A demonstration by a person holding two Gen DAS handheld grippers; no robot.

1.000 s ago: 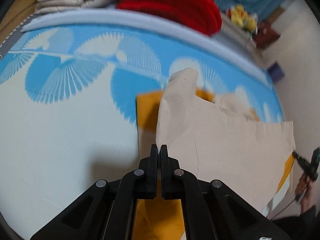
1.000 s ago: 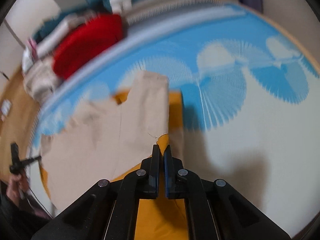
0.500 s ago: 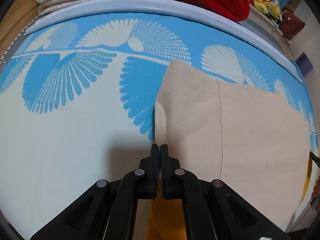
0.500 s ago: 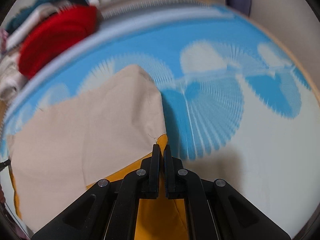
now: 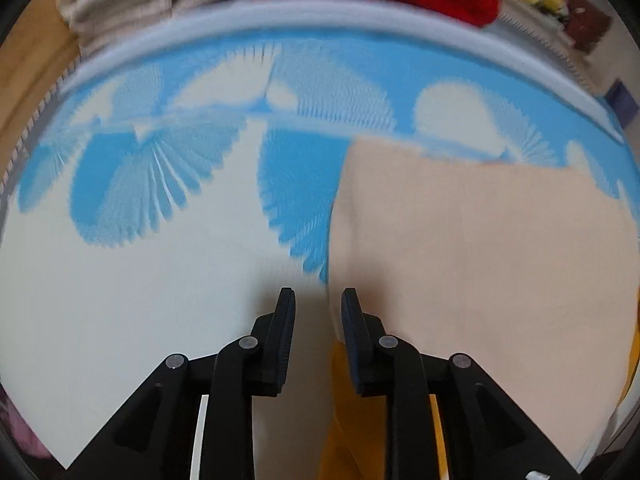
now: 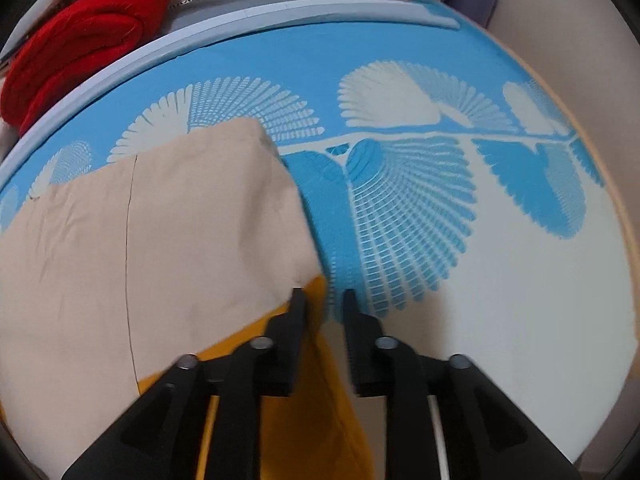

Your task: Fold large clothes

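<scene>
Opening over the bed: left gripper (image 5: 316,300), its two black ribbed plastic fingers (image 5: 285,312) parting, pads pressing on nothing, the garment's folded edge running up through the gap beneath them. Opening likewise: right gripper (image 6: 324,300), matte black fingers (image 6: 298,312) spreading apart and gripping nothing, with a strip of mustard cloth and blue sheet showing between them. Lying flat just beyond both pairs of tips: the garment (image 5: 480,248), a large soft rectangle of smooth beige woven fabric crossed by one thin straight seam, folded over a mustard-yellow layer (image 6: 288,408) that is peeking out along the near edge. Sitting in the middle stretch of the bed, its far corners (image 6: 248,128) reaching toward the far edge while staying short of it. Spreading under everything: a bed sheet (image 6: 440,220) of fine-textured cloth, printed with fan-shaped, feathery leaves in bright blue and off-white, paler toward the near edge. Curving along the far edge: a pale grey-blue padded border (image 5: 320,12). Resting past that border: a thick, rolled red knitted blanket (image 6: 76,44) and a stack of folded cream fabric (image 5: 132,0) with soft rounded folds near the far left corner.
</scene>
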